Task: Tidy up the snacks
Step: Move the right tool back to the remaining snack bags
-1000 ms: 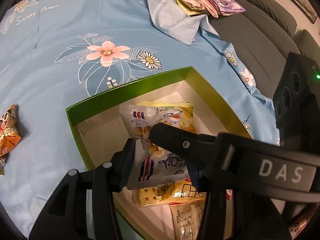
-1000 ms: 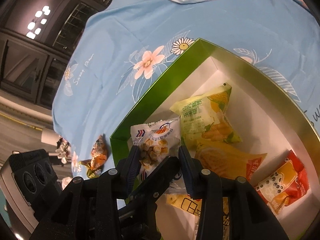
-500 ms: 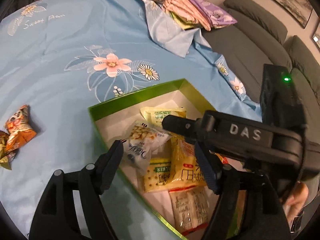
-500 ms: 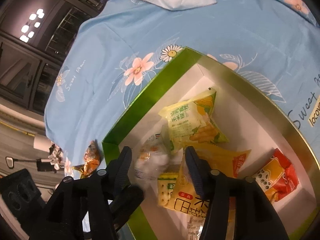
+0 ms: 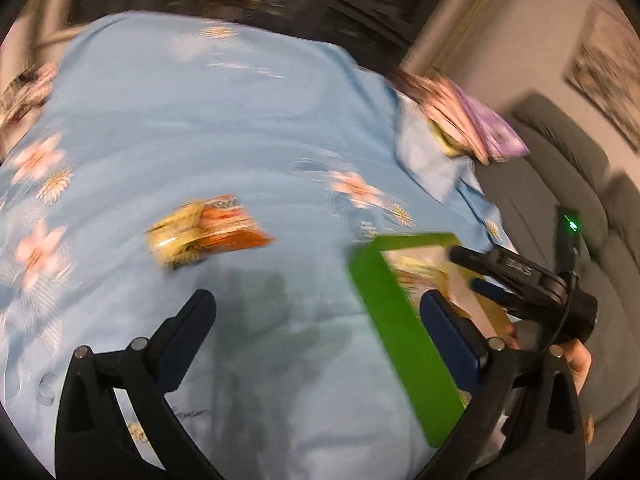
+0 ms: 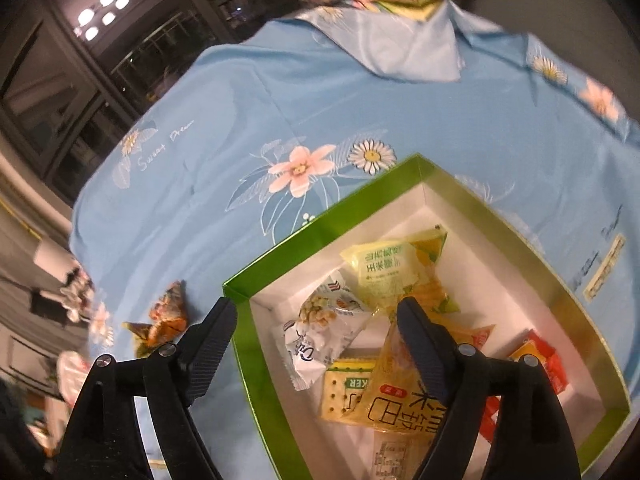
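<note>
Ahead of my left gripper [image 5: 318, 320] I am looking at bare blue cloth [image 5: 224, 128], with only the orange snack packets [image 5: 208, 232] lying farther forward. To its right the green box wall [image 5: 400, 332] is blocking the way, with the right gripper [image 5: 516, 280] hanging beyond it. Under my right gripper [image 6: 316, 320] the box's left wall [image 6: 248, 360] is passing between the spread fingers, and packets are crowding the box floor, leaving its far corner [image 6: 472, 236] free.

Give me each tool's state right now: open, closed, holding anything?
Left tool: open, jaws just opened wide, nothing between them, over the blue cloth.
Right tool: open, jaws just been opening, holding nothing; the white snack packet lies released in the green box.
</note>
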The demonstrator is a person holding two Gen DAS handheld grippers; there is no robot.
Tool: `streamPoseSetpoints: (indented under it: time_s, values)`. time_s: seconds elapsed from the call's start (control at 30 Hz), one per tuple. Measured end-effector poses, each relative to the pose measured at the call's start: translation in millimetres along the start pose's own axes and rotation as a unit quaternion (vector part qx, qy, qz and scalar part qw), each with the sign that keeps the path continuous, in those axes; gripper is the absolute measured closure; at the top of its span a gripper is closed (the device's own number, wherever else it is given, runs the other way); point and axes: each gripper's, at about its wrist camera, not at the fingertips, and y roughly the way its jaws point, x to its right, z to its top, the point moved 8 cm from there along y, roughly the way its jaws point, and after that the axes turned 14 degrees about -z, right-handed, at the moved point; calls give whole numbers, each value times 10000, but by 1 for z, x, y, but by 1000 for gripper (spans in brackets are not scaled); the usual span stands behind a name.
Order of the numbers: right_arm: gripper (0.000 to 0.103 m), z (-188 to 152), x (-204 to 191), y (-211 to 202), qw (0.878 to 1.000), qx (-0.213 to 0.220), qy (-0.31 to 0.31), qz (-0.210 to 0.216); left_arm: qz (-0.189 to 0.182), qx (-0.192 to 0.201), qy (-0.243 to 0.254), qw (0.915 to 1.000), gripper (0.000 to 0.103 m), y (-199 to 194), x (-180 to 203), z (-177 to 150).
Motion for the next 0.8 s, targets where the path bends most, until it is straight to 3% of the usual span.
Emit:
streamPoseSetpoints:
  time_s: [0.07, 0.17, 0.3, 0.5, 0.7, 0.8]
  values:
    - [21, 0, -10, -5, 9995, 208, -192, -143, 111, 96, -229, 9996, 1, -11, -25, -6]
    - [21, -4, -26, -13, 9976, 467, -435, -272, 614, 229, -626, 9959, 1, -21, -65, -7]
    - [21, -16, -54, -20, 9938, 729, -796, -252, 1294, 495, -627, 9884, 1, -38, -93, 1]
    - [21, -31, -101, -26, 9866, 1013, -1272, -90, 1656, 387, -832, 9819, 1, -41, -125, 0]
    - [21, -49, -173, -5, 9805, 132, -1850, 643, 1606, 219, -1096, 9807, 1, -41, -142, -4]
    - [21, -52, -209, 16, 9765, -255, -2015, 718, 1593, 218, -1337, 9779, 1, -43, -149, -5]
